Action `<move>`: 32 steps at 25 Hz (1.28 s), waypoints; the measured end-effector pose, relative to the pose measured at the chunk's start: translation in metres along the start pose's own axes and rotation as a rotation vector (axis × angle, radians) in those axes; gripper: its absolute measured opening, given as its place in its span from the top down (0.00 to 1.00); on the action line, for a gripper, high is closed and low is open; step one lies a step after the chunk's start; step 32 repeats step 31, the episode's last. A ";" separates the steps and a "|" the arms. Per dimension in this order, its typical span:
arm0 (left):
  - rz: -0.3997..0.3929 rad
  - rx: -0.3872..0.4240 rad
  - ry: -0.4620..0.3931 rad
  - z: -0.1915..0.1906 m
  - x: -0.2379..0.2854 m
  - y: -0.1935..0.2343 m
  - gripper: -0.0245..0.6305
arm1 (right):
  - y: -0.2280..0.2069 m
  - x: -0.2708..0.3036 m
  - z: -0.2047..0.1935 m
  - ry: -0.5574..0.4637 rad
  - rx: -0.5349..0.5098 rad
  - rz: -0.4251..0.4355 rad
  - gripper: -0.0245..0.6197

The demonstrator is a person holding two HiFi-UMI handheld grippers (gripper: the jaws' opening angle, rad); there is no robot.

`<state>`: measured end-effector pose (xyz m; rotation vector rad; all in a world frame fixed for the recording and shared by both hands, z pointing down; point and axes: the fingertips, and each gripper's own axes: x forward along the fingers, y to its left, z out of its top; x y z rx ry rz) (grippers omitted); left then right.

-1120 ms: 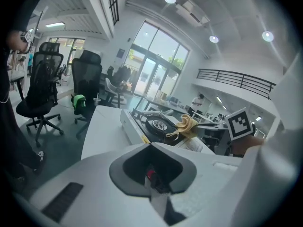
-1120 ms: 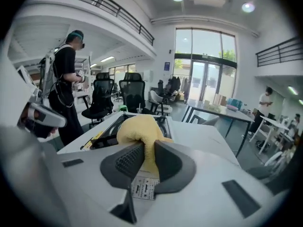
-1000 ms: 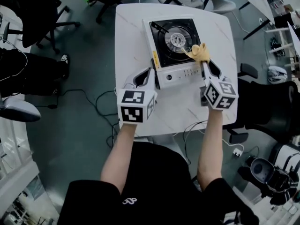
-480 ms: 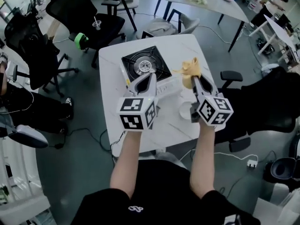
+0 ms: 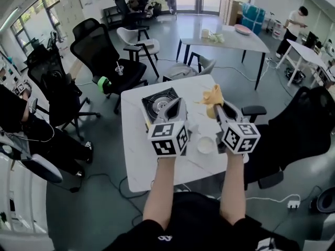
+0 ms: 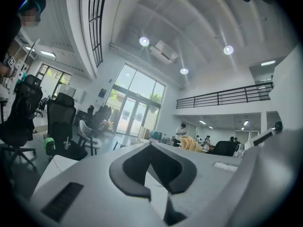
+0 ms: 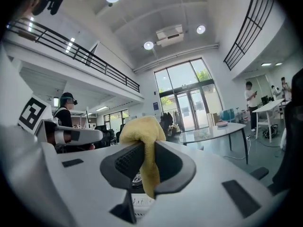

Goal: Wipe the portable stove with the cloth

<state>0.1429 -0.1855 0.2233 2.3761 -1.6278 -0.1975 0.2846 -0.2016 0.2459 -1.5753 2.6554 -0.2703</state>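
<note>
Item 1: portable stove (image 5: 160,105). It has a square black top with a round silvery burner at the centre and a white body. It stands on the far left part of the white table (image 5: 137,161).

Item 2: cloth (image 5: 212,95). Yellow, soft and bunched, it has one fold draped over the jaw tips and a tail hanging down between them. It is held up over the far right part of the table, beside the stove and not on it.

Item 3: right gripper (image 5: 215,107). Its jaws are clamped on the cloth.

Item 4: left gripper (image 5: 177,104). Its jaws are closed tip to tip with nothing between them. It is raised over the table's middle, at the stove's near right corner.

Item 5: white round object (image 5: 205,144). It lies on the near half of the table, between the two marker cubes.
</note>
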 end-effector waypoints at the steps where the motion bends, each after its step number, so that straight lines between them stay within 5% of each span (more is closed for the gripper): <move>1: 0.009 0.014 0.001 -0.001 -0.003 -0.003 0.97 | 0.002 -0.004 0.004 -0.006 -0.012 0.010 0.88; 7: 0.009 0.035 -0.022 0.000 -0.010 -0.026 0.97 | 0.010 -0.026 0.023 -0.068 -0.114 0.104 0.88; 32: -0.033 0.034 0.033 -0.024 0.004 -0.055 0.97 | -0.017 -0.035 0.013 -0.044 -0.155 0.110 0.88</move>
